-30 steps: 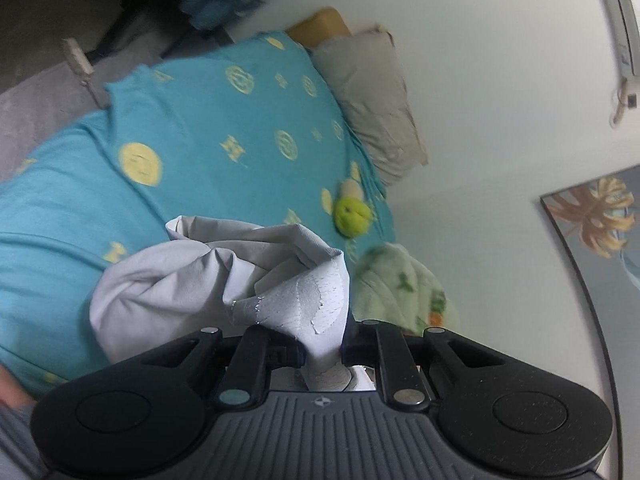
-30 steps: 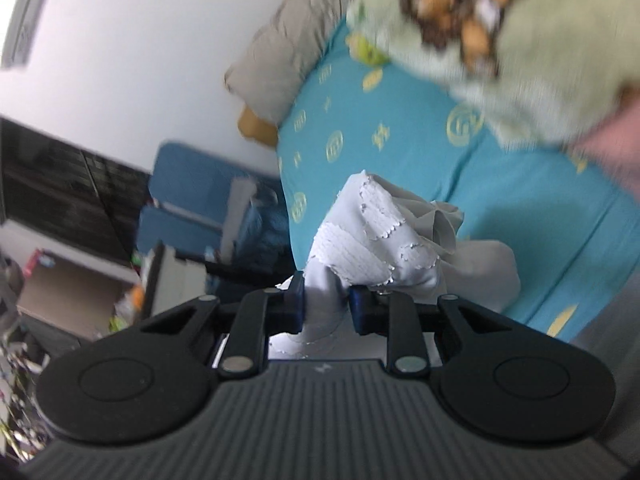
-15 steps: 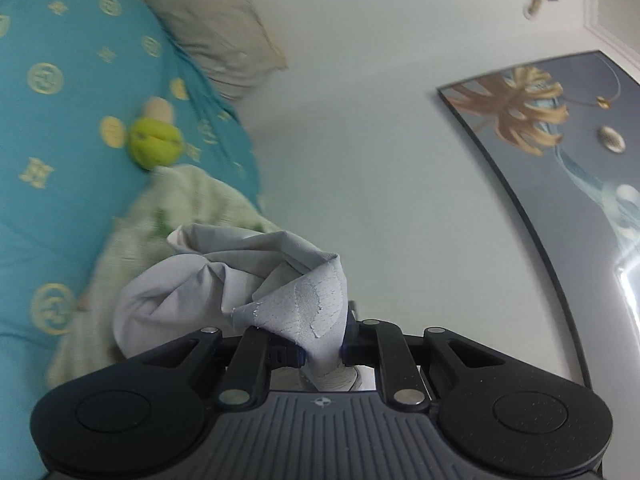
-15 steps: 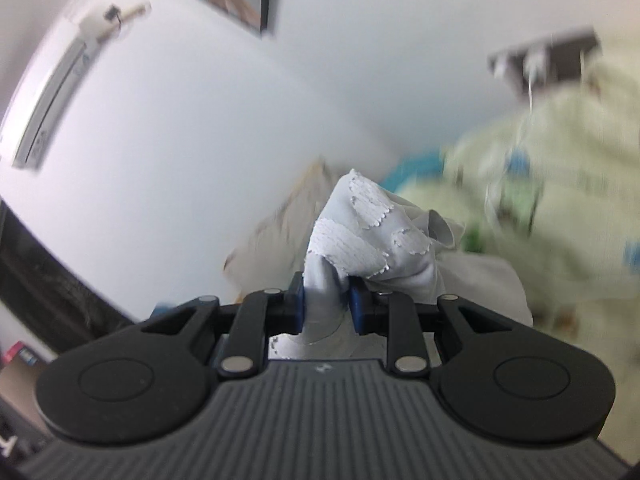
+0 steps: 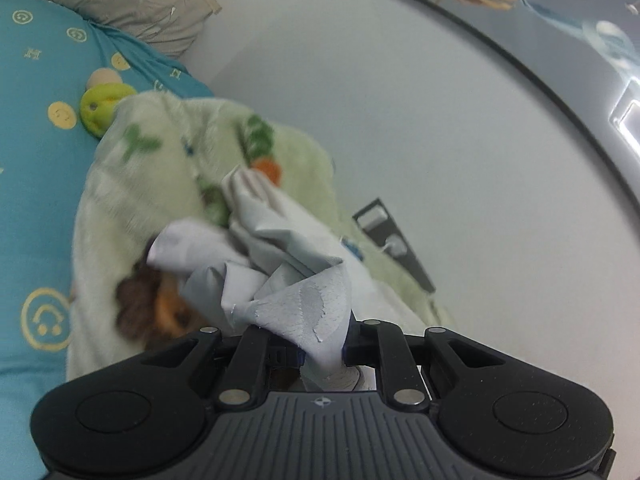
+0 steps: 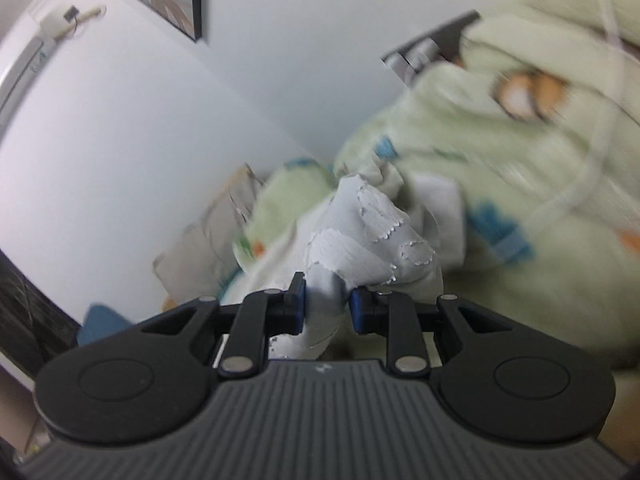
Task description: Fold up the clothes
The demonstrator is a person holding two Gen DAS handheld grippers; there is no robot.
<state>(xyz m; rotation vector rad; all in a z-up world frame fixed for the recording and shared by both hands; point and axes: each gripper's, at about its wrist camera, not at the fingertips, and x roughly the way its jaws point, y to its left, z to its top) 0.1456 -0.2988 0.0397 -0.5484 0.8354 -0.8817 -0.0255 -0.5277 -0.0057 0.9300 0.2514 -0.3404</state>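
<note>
Gripping hard on both sides: the left tongs [image 5: 322, 354] are clamped on a bunched wad of the pale grey garment [image 5: 280, 264], and the right tongs [image 6: 326, 312] are pinched on another wad of the same cloth (its cracked white print shows right at the pads in both views). The garment hangs crumpled between the two grips, lifted clear of the bed, with no flat panel and no crease to be seen in it. Just beyond it lies the green fleece blanket [image 5: 168, 160] with cartoon figures, heaped and blurred in the right wrist view. Farther off the turquoise bedsheet [image 5: 36, 184] spreads to the left, a small green toy [image 5: 98, 110] at the blanket's edge, then the grey pillow [image 5: 120, 0] against the white wall [image 5: 400, 100], and a framed picture [image 5: 560, 12] high on the right. Judged from this, folding is far from finished: the cloth needs spreading flat before any fold can hold.
</note>
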